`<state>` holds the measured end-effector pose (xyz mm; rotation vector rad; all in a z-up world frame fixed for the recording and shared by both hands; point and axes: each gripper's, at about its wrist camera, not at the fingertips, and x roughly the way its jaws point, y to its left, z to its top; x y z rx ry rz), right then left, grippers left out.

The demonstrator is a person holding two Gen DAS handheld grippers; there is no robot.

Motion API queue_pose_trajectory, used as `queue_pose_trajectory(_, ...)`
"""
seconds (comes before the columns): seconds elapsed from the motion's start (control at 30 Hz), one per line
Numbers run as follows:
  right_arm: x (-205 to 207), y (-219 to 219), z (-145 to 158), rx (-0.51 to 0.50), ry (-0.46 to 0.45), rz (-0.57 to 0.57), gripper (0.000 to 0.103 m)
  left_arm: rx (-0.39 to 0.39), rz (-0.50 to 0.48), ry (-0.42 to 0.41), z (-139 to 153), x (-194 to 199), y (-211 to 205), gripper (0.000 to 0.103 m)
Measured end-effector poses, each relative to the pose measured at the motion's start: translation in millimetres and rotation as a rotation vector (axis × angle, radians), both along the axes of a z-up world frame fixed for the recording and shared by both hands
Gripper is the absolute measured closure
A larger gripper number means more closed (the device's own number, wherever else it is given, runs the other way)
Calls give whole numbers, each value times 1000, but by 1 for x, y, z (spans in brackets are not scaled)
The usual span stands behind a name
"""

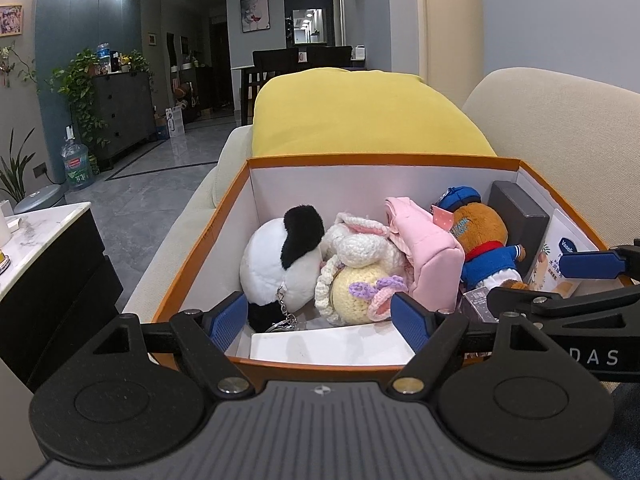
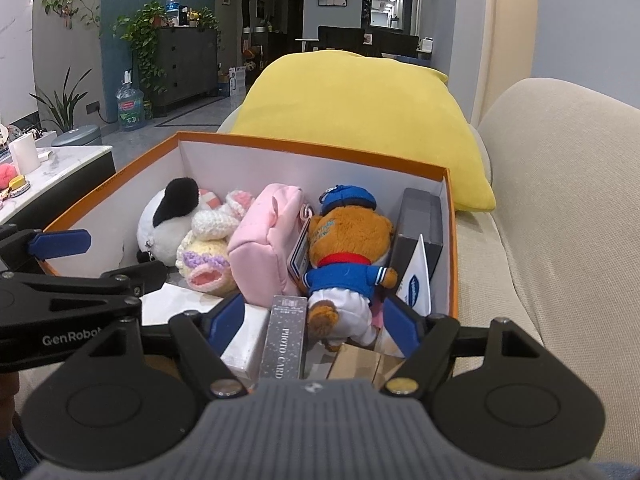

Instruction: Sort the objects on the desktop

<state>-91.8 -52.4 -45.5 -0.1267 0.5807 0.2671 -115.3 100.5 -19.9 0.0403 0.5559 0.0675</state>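
Note:
An orange box [image 1: 384, 157] [image 2: 312, 151] with white inside walls sits on a beige sofa. Inside lie a panda plush [image 1: 280, 256] [image 2: 168, 220], a crocheted bunny [image 1: 360, 272] [image 2: 208, 248], a pink pouch [image 1: 424, 252] [image 2: 268, 244], a brown bear in blue [image 1: 480, 236] [image 2: 348, 248], a dark box [image 1: 520, 216] [image 2: 420, 224], a Vaseline packet [image 1: 560, 252] [image 2: 416, 280] and a grey photo card box [image 2: 284, 340]. My left gripper [image 1: 320, 320] is open and empty over the box's near left part. My right gripper [image 2: 312, 320] is open and empty over the near right part.
A yellow cushion [image 1: 360, 116] [image 2: 360, 108] lies behind the box. The sofa back [image 1: 560, 120] [image 2: 560, 200] rises on the right. A marble-topped table [image 1: 36, 232] [image 2: 52, 168] with small items stands to the left. A water jug [image 1: 76, 164] stands on the floor.

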Motion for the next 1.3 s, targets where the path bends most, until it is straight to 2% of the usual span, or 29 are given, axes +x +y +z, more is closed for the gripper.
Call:
queue_pose_trajectory(0.63,-1,-2,3,15,5,-10,26,-12,6,7,3,-3,-2,11)
queue_pose_trajectory(0.7,-2,-3,6,25,7,-12,23,-5,9,3,8,-5,-3,11)
queue_pose_trajectory(0.73,-3,-3,8,26,8,-15,17,2,17,-2,11,-5,-4,11)
queue_pose_trajectory(0.8,-6,-4,14,27,14,-36,14,9,28,-5,20,-8,-6,11)
queue_pose_trajectory(0.87,-11,-5,21,39,9,-63,14,13,31,15,30,-9,-8,11)
queue_pose_trajectory(1.03,-16,-18,31,146,61,-118,14,21,29,21,49,-15,-10,11)
queue_pose_trajectory(1.17,-25,-19,39,125,16,-137,17,55,37,39,55,-9,1,11)
queue_pose_trajectory(1.3,-24,-30,51,94,3,-175,31,70,52,61,68,6,27,12)
